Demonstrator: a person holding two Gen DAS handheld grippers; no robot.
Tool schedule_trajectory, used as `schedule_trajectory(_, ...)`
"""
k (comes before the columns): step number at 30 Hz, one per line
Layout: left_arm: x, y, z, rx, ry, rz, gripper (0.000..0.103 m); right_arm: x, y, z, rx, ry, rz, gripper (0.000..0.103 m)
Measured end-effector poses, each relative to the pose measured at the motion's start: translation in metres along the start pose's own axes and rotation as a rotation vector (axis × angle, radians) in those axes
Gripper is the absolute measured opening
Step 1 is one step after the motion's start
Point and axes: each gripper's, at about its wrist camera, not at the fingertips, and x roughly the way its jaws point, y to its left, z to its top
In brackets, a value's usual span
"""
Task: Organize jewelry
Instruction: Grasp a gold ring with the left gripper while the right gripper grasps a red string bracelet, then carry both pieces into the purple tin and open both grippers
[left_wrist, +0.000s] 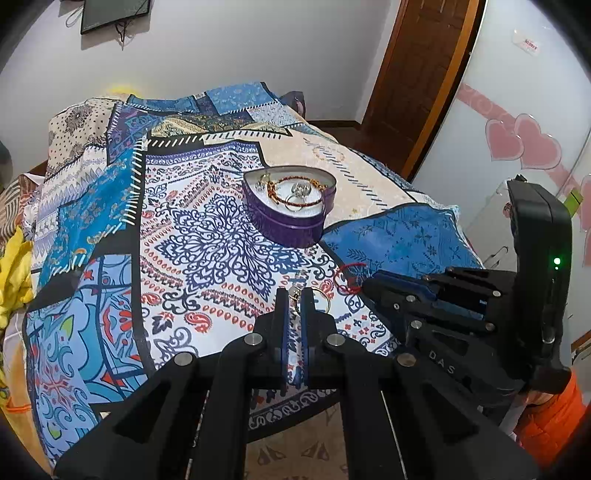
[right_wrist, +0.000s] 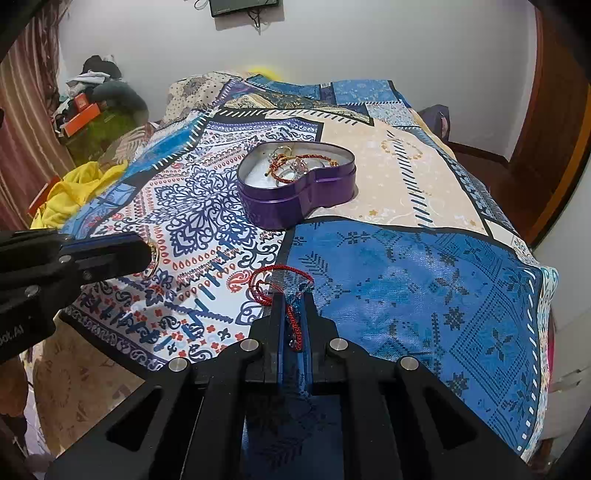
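While both of our claws sit low over the near end of the bed, each one is clenched on a piece of jewelry. Our left claw (left_wrist: 294, 295) pinches a gold ring (left_wrist: 320, 298) between its blue-padded fingers (left_wrist: 283, 325); the hoop sticks out to the right of the tips, and a small silvery piece shows just above them. From the right wrist view the same ring (right_wrist: 154, 258) hangs at the end of the left claw (right_wrist: 146, 251), above the patterned bedspread (right_wrist: 207, 206).

Our right claw (right_wrist: 294, 297) grasps a red cord bracelet (right_wrist: 273, 284): part of the cord runs down between the fingers, and its loop spreads out ahead and to the left of the tips, over the bedspread. In the left wrist view this red cord bracelet (left_wrist: 349, 277) shows just in front of the right claw (left_wrist: 369, 284), close to the ring.

Farther up the bed stands a purple heart-shaped tin (left_wrist: 291, 218), open, with no lid on it. Inside it we see a beaded bracelet (left_wrist: 295, 192), a red-and-gold cord and several rings lying on a white lining. The tin (right_wrist: 295, 195) is well apart from both claws. A yellow cloth (right_wrist: 70, 195) lies off the left edge of the bed.
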Motion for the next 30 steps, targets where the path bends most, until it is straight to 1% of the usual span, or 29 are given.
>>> schedule_trajectory(6, -0.006, 0.002, 0.008, -0.002, -0.025, 0.004, 0.004, -0.01, 0.001, 0.006, 0.007, -0.032, 0.008, 0.007)
schedule_trajectory(19, -0.011, 0.005, 0.032, 0.002, -0.074, 0.004, 0.004, -0.049, -0.008, 0.047, 0.018, -0.18, 0.017, 0.007)
schedule_trajectory(30, 0.001, 0.01, 0.059, 0.007, -0.097, 0.01, 0.004, -0.055, -0.009, 0.079, 0.008, -0.26, 0.03, 0.007)
